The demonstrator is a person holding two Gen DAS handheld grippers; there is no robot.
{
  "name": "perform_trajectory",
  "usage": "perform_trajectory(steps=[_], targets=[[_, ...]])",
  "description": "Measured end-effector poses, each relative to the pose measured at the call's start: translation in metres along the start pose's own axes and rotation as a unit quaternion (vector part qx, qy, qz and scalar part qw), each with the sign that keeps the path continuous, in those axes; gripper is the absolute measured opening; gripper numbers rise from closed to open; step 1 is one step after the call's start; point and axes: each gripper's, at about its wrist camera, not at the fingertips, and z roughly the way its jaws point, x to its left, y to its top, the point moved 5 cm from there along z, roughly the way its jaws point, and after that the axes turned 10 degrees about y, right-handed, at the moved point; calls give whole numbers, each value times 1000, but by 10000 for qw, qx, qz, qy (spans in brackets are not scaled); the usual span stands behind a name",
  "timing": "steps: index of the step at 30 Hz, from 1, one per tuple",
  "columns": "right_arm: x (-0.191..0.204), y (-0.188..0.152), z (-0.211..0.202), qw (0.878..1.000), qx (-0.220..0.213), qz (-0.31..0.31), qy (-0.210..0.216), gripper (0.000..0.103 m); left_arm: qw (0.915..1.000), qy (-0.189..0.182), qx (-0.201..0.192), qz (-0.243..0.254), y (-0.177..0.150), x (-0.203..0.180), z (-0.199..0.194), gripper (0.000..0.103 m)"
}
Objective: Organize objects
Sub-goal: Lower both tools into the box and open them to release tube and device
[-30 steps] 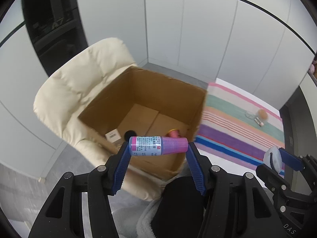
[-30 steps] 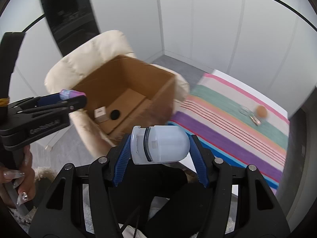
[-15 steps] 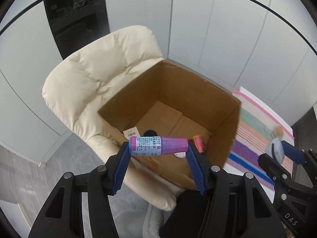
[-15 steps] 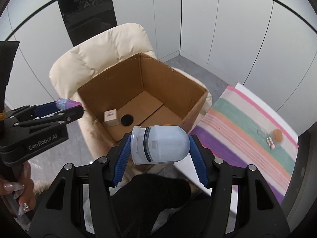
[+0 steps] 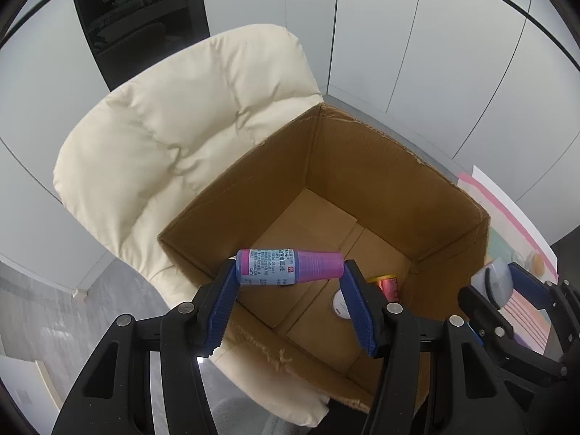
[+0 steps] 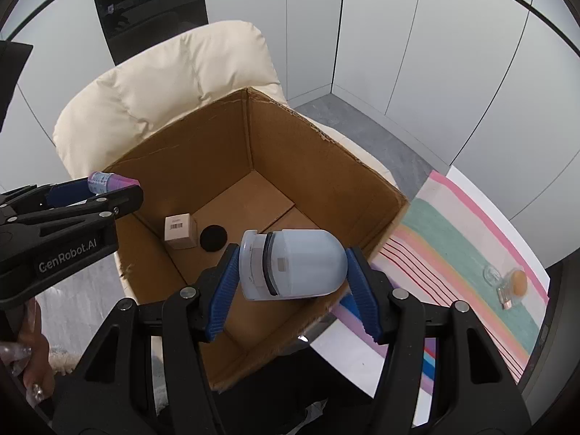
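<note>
The left gripper [image 5: 290,275] points steeply down over the open cardboard box [image 5: 362,166], its blue pads clenched on a small pink-and-blue bottle [image 5: 290,266] held crosswise, cap end toward 3 o'clock, above the box's near wall. In the right wrist view this gripper enters from 9 o'clock, with fingers of the person's hand [image 6: 25,355] visible at 8 o'clock below its black body. The right gripper [image 6: 293,268] is likewise tilted steeply downward and grasps a pale blue dome-topped container [image 6: 293,264] sideways, dome toward 3 o'clock, over the near edge of the box. The box sits on the seat of a cream padded chair [image 5: 174,127]. On the box floor lie a small beige carton [image 6: 179,232] with a barcode label and, just beside it toward 3 o'clock, a black round disc [image 6: 214,238]; in the left wrist view a red can [image 5: 388,286] and a white round lid [image 5: 339,301] lie near the 4 o'clock corner. A striped mat [image 6: 467,239] lies at 3 o'clock of the box, carrying a small orange-lidded jar [image 6: 516,282].
</note>
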Motion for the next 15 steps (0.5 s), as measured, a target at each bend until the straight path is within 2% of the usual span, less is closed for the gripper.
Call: perform_trajectory(steps=[3,4,5,6,7,8,9,11,15], targets=[[-5,1,12,10000,51,54,18,61,10000,-16,57,-16,2,-3,10,59],[-8,1,16,9999,63,92,40,61,9999,-124,28,-19,3,-5,10,59],[-10,2,18,9999,35,124,53,61,9996,-277,-68,18,5,-7,9,63],[-13,3,19,9998,-24,185,48,61,9989,-386,-226,113,7,-10,5,75],[-17,3,19,9996,-103,255,36,66,9985,-344,-372,203,8,-12,1,83],[-20,4,20,9995,-123,283,22,87,9982,-260,-472,256,9,-14,-1,100],[-22,5,20,9995,-165,264,16,103,9977,-130,-603,283,9,-14,-5,103],[-24,5,18,9994,-235,247,-34,103,9974,-72,-649,303,10,-14,-6,103],[-25,3,21,9991,-162,371,107,103,9984,-133,-490,256,10,-14,-3,103]])
